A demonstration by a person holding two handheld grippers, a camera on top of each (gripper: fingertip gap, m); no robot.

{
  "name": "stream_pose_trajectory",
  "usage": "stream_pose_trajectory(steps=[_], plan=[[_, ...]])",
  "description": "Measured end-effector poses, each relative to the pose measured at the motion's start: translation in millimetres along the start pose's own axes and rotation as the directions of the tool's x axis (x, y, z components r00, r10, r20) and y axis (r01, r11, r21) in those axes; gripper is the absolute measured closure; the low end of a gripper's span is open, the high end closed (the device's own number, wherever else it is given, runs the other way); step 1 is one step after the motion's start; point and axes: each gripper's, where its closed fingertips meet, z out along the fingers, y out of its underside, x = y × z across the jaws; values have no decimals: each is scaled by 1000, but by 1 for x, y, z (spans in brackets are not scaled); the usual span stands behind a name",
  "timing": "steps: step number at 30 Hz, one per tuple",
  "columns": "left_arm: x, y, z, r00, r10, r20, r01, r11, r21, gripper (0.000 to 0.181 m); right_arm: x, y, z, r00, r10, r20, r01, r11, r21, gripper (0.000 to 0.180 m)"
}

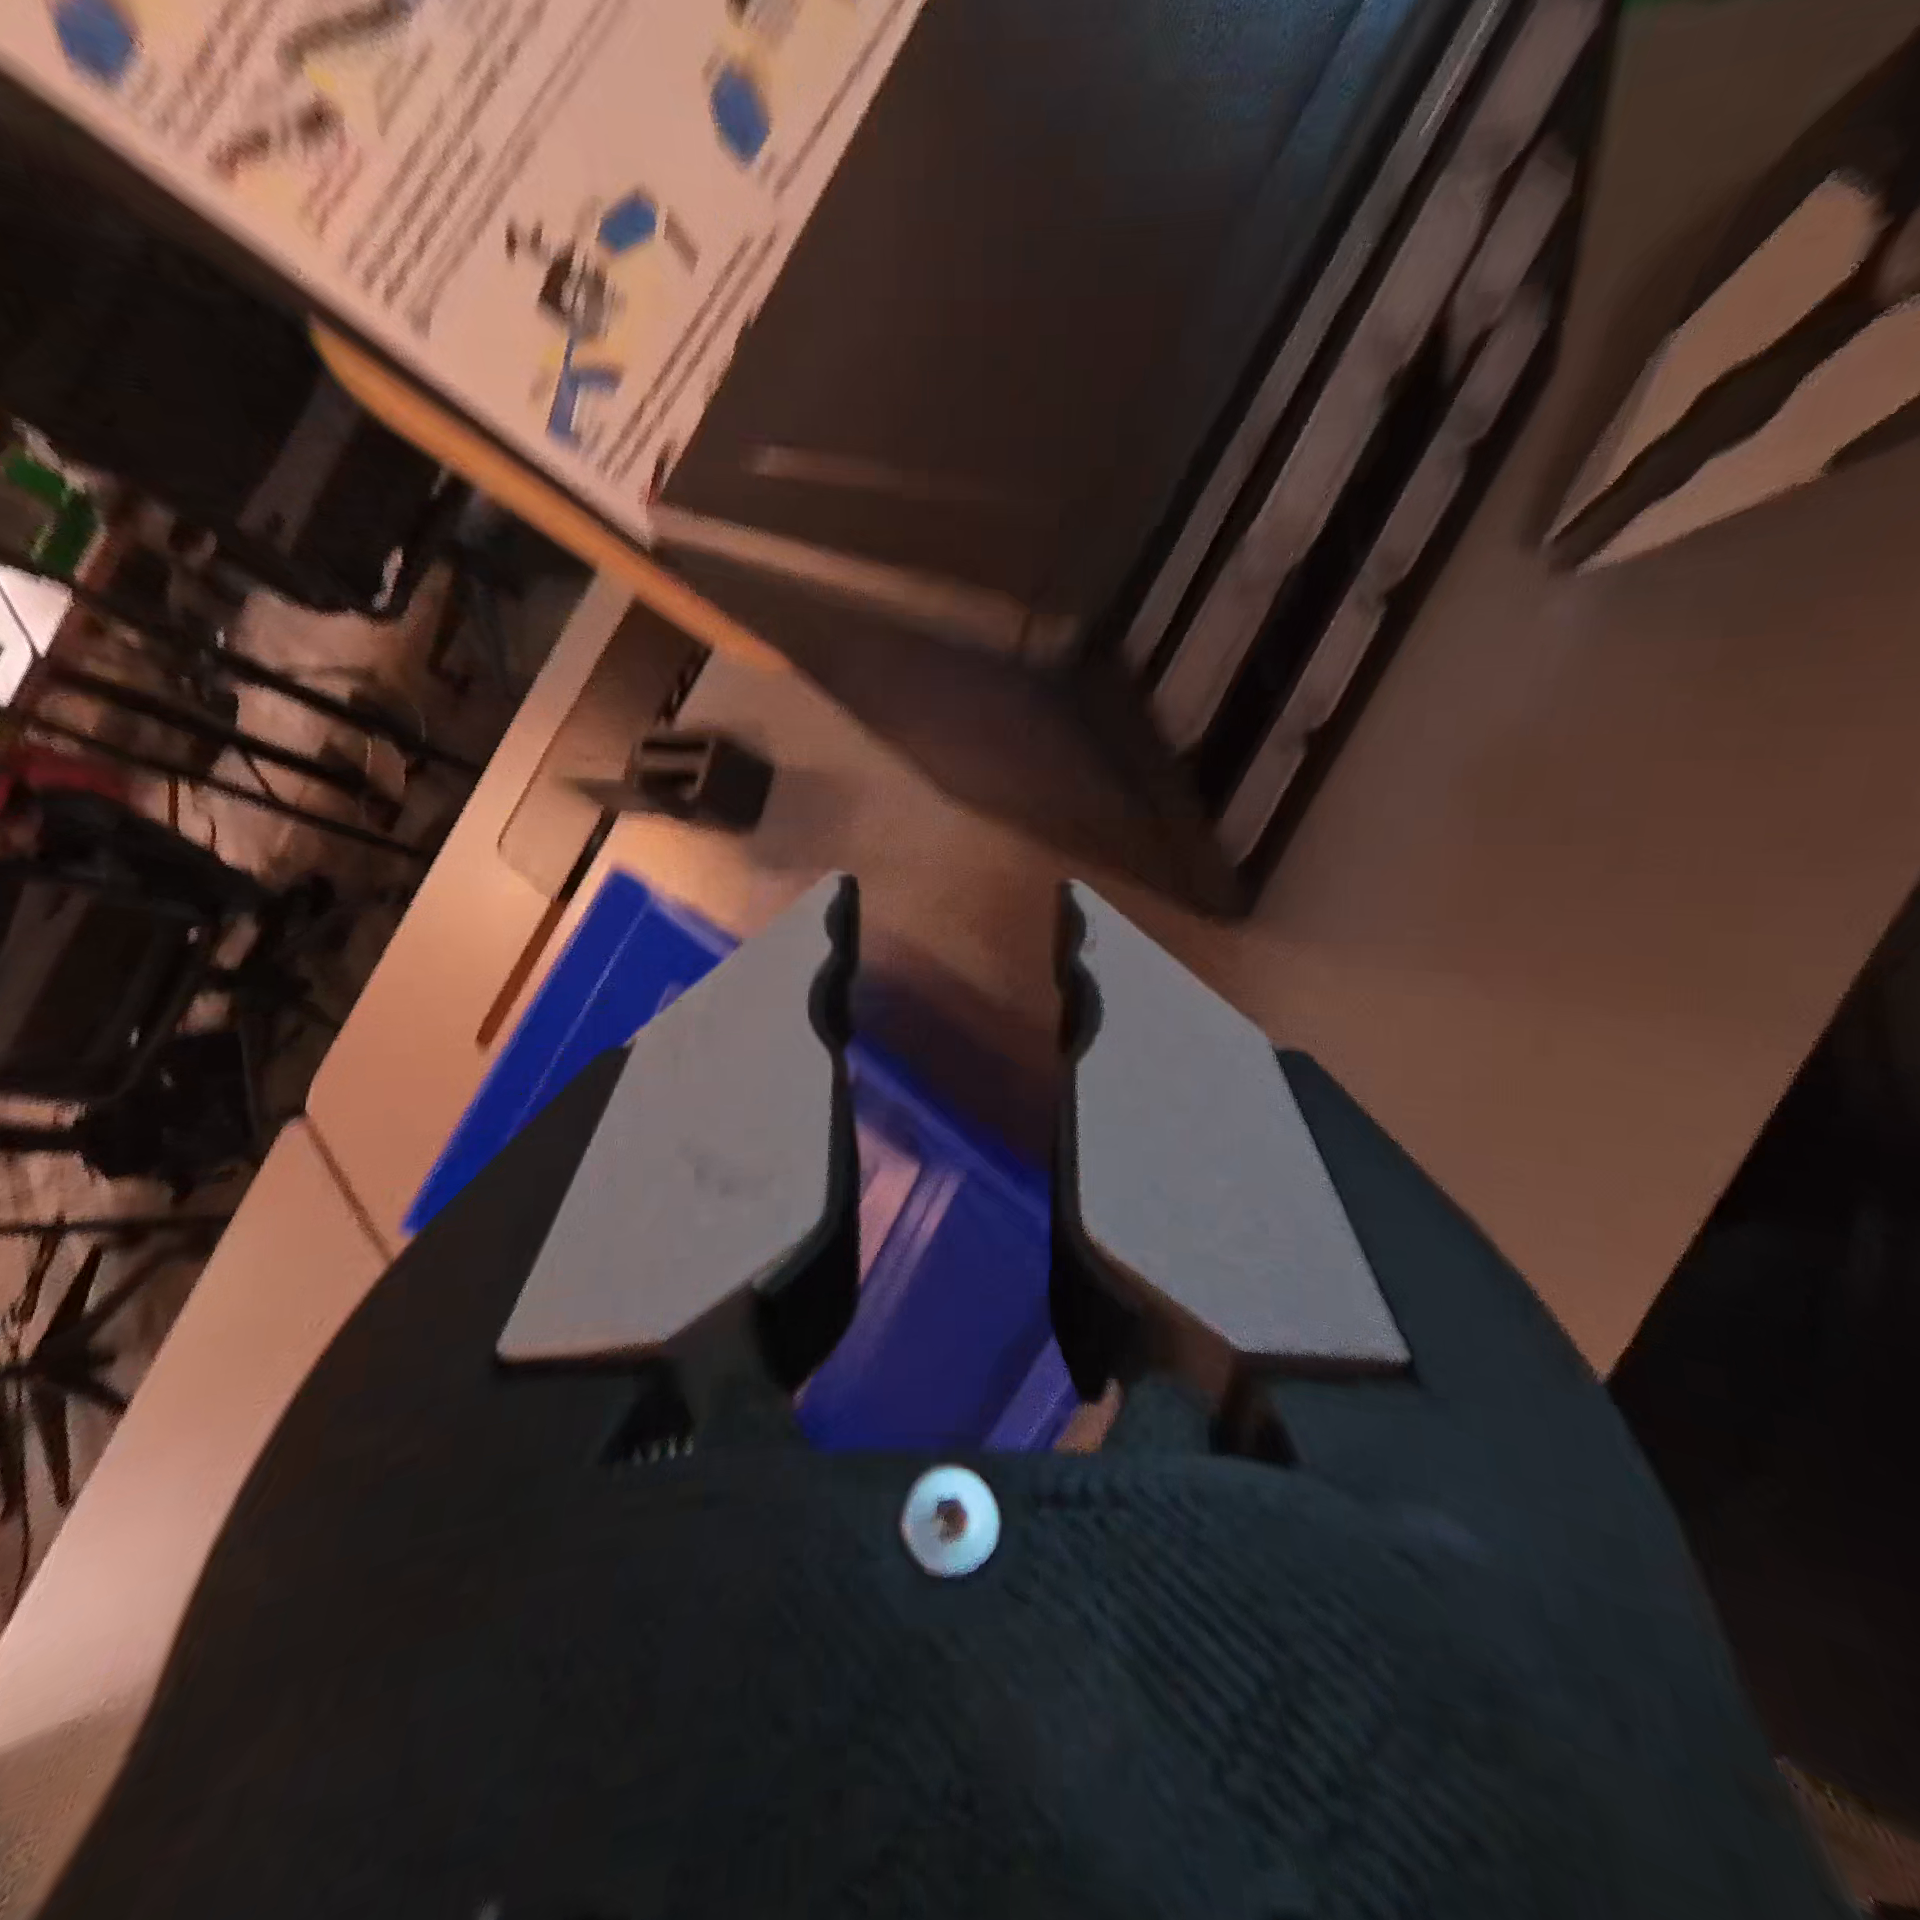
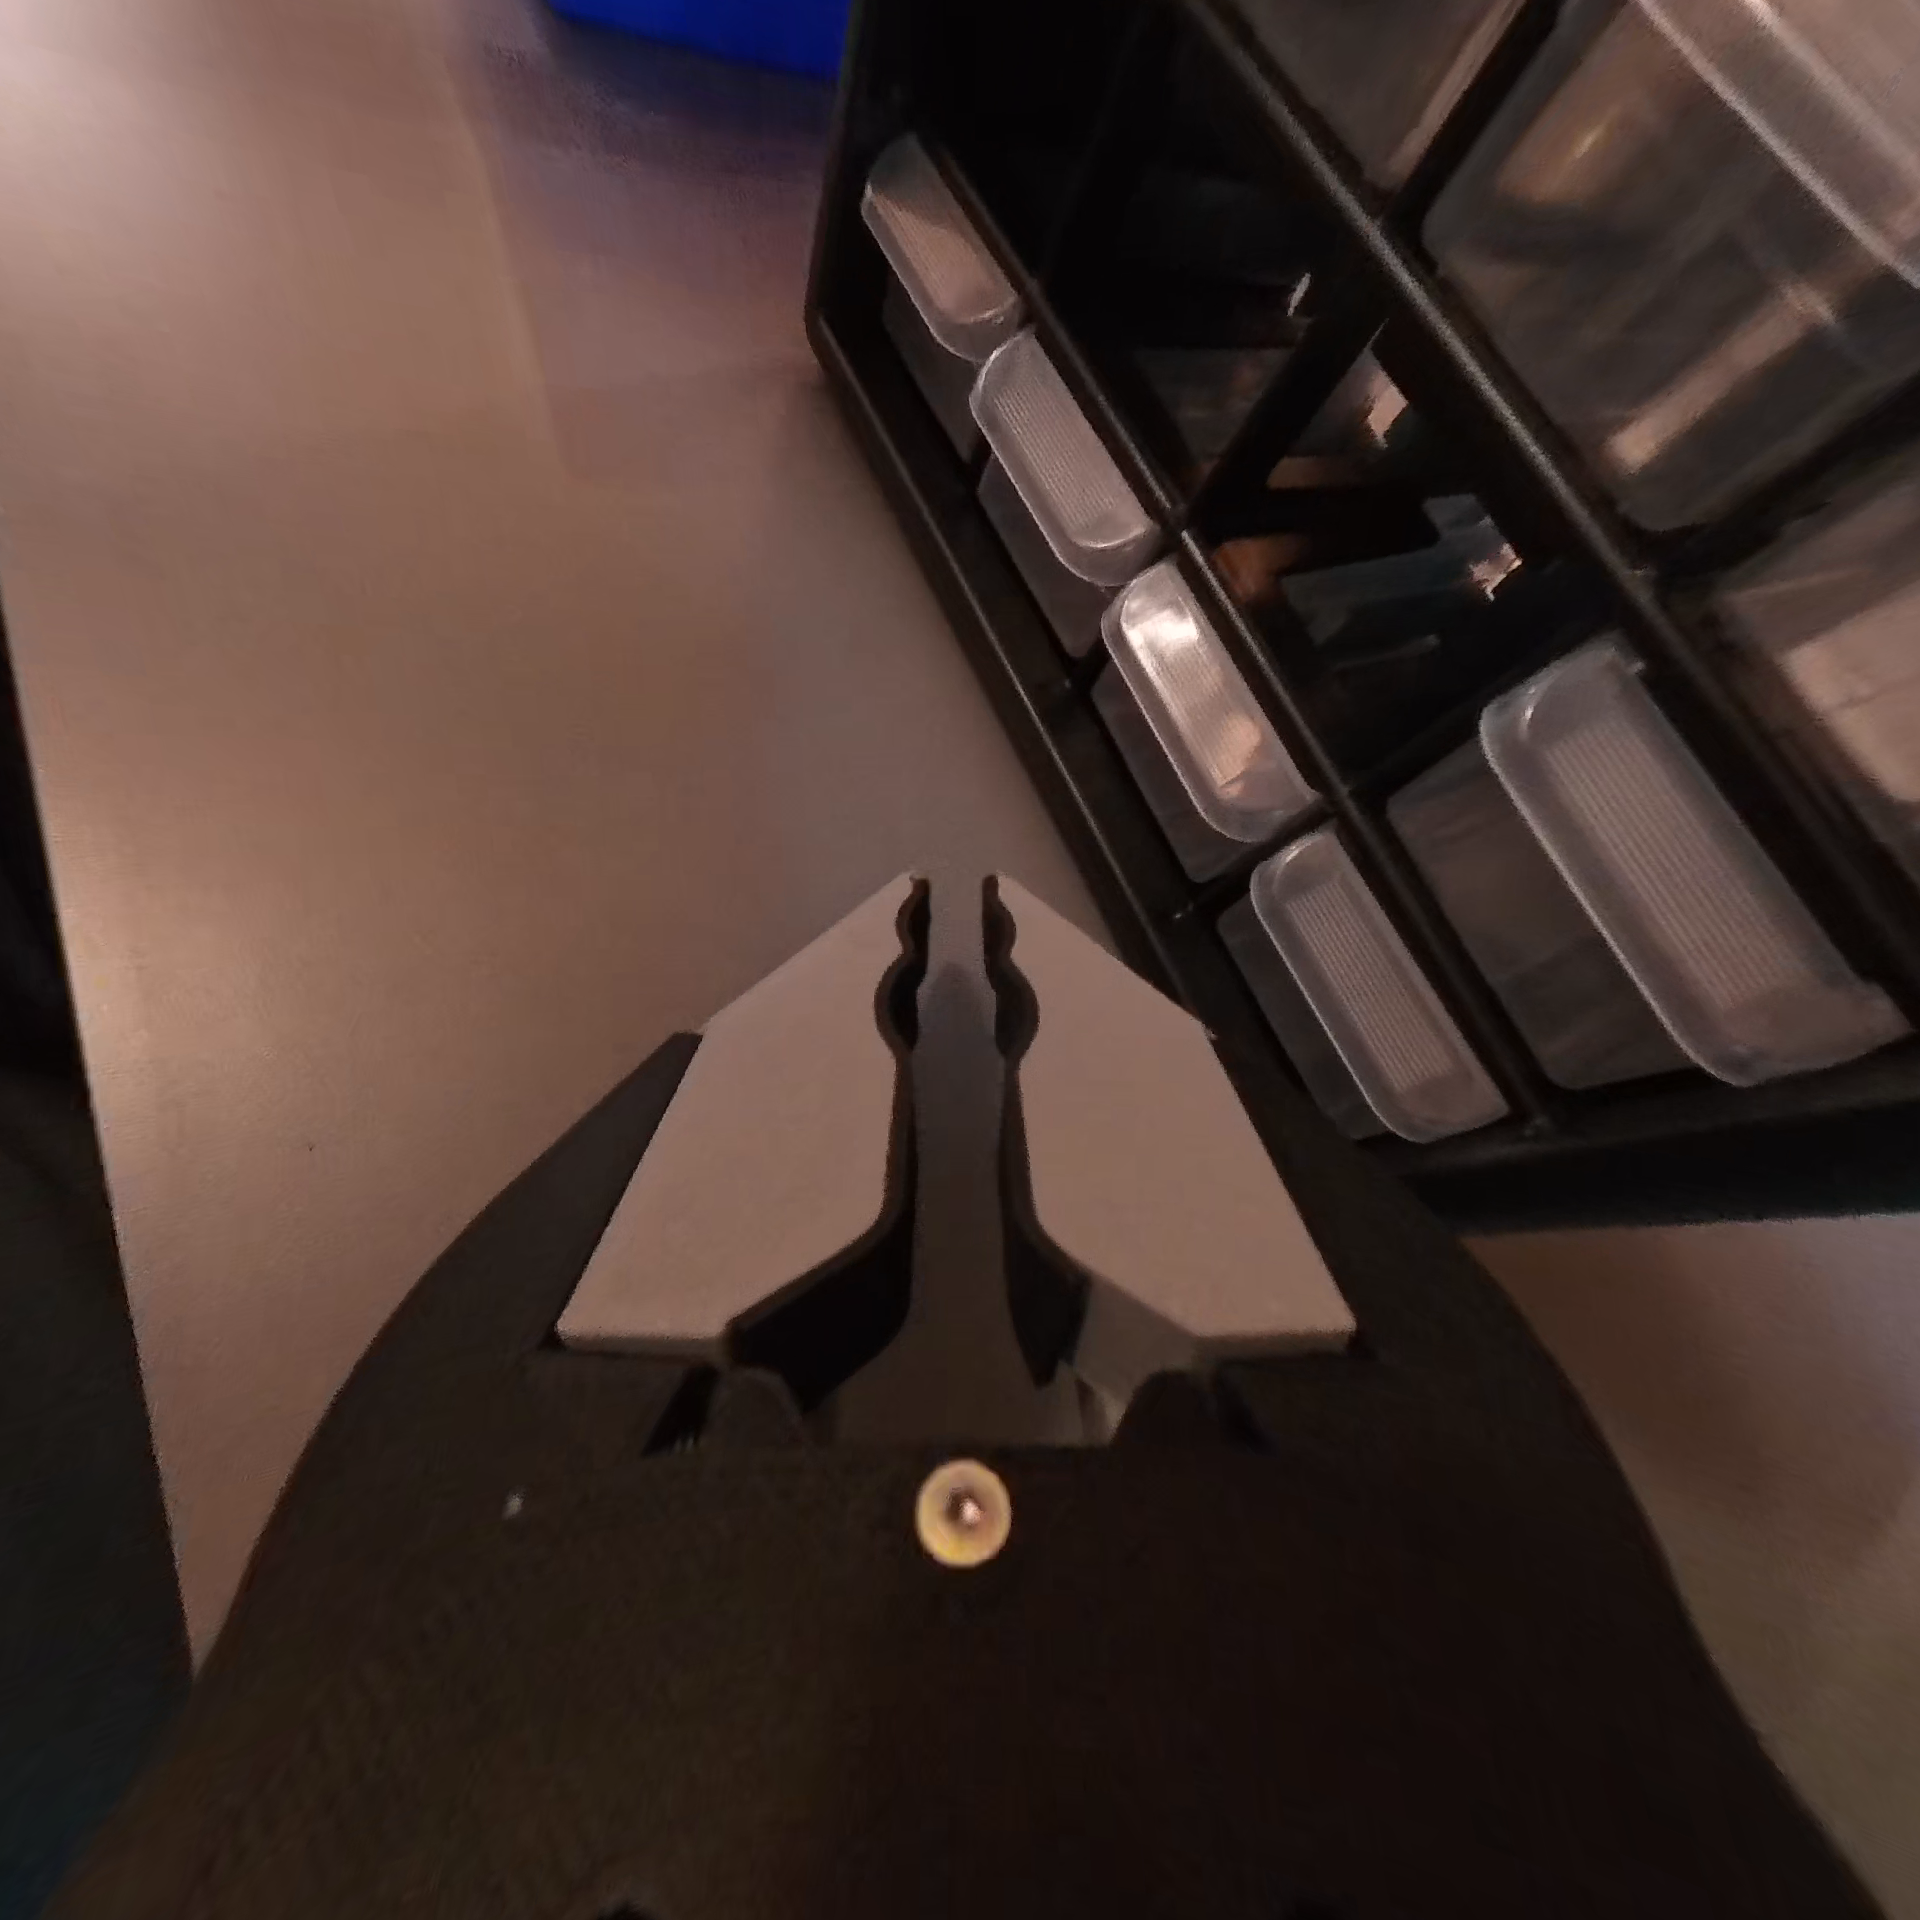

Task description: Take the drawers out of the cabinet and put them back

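A black cabinet (image 2: 1101, 790) with clear plastic drawers stands on the table at the right of the right wrist view. A row of small drawers (image 2: 1195, 717) sits in it, with a wider drawer (image 2: 1662, 883) beside them. Two slots (image 2: 1340, 582) in the middle stand empty and dark. My right gripper (image 2: 956, 894) is nearly shut, empty, and just left of the cabinet's near corner. In the blurred left wrist view the cabinet (image 1: 987, 364) shows from its side, ahead and to the right. My left gripper (image 1: 958, 904) is open and empty above a blue bin (image 1: 582, 1039).
A printed cardboard box (image 1: 468, 156) stands left of the cabinet and another box (image 1: 1714, 395) to its right. The beige table (image 2: 416, 623) runs left of the cabinet, with the blue bin's edge (image 2: 707, 31) at the far end. Dark stands and chairs (image 1: 156, 779) lie beyond the table edge.
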Motion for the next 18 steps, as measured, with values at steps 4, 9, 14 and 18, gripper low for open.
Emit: stream_pose_trajectory(steps=[4, 9, 14, 18], plan=[[-37, 68, 0, 995, -82, 64, 89, 990, -112, 144, 1, -1, -1, 1000, -3, -10, 3, 1000, 7, 174], [-59, 173, 32, 992, -81, 91, 112, 901, -419, 138, 0, -2, -1, 1000, 2, -3, -2, 1000, 11, 174], [-66, 229, 57, 992, -91, 86, 125, 811, -572, 137, -2, -5, -3, 1000, 22, 17, -23, 999, 33, 174], [-67, 252, 71, 996, -53, 68, 85, 762, -642, 138, -2, -4, -2, 999, 27, 28, -28, 999, 27, 173]])
